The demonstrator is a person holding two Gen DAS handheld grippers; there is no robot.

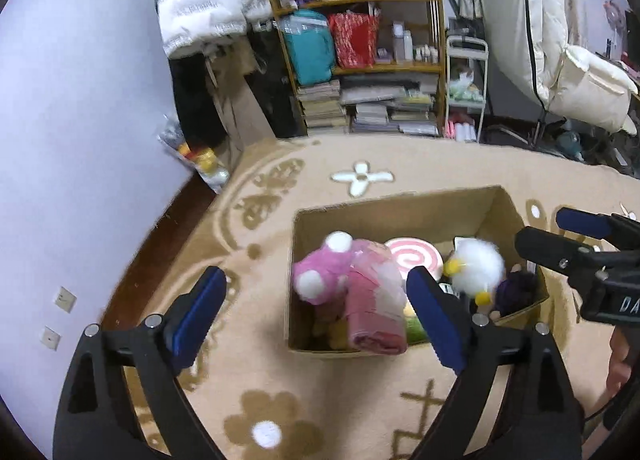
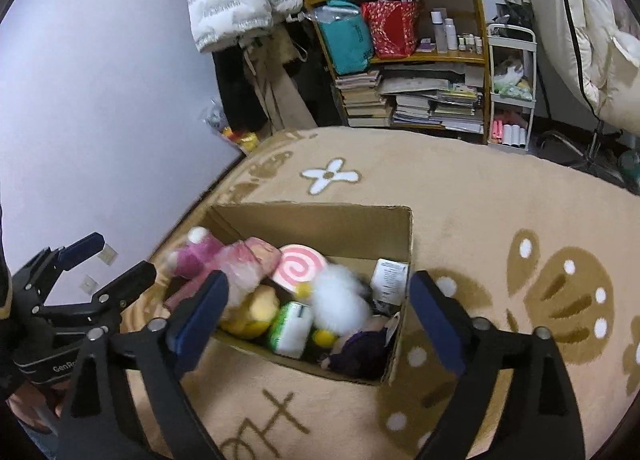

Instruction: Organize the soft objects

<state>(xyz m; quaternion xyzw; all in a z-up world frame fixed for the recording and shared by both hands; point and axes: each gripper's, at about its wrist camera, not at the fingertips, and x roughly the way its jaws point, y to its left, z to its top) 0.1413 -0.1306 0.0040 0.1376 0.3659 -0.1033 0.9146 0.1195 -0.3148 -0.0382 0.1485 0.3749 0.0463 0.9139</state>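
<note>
Both grippers hover over the cardboard box [image 2: 312, 220] w/ jaws spread wide, nothing between the pads. Left gripper [image 1: 316, 316] sits above the box's left end, by the pink plush [image 1: 320, 272] and pink rolled cloth [image 1: 372, 300], which look blurred. Right gripper [image 2: 320, 316] is over the white fluffy toy [image 2: 340, 296], purple plush [image 2: 360, 348], green-white pack [image 2: 292, 324] and swirl cushion [image 2: 298, 266]. Prob. a drop-off step: to do it well, lift straight up so the pads don't snag fabric, then check the pink pieces settle below the rim. Box stands on the beige rug [image 2: 460, 196].
</note>
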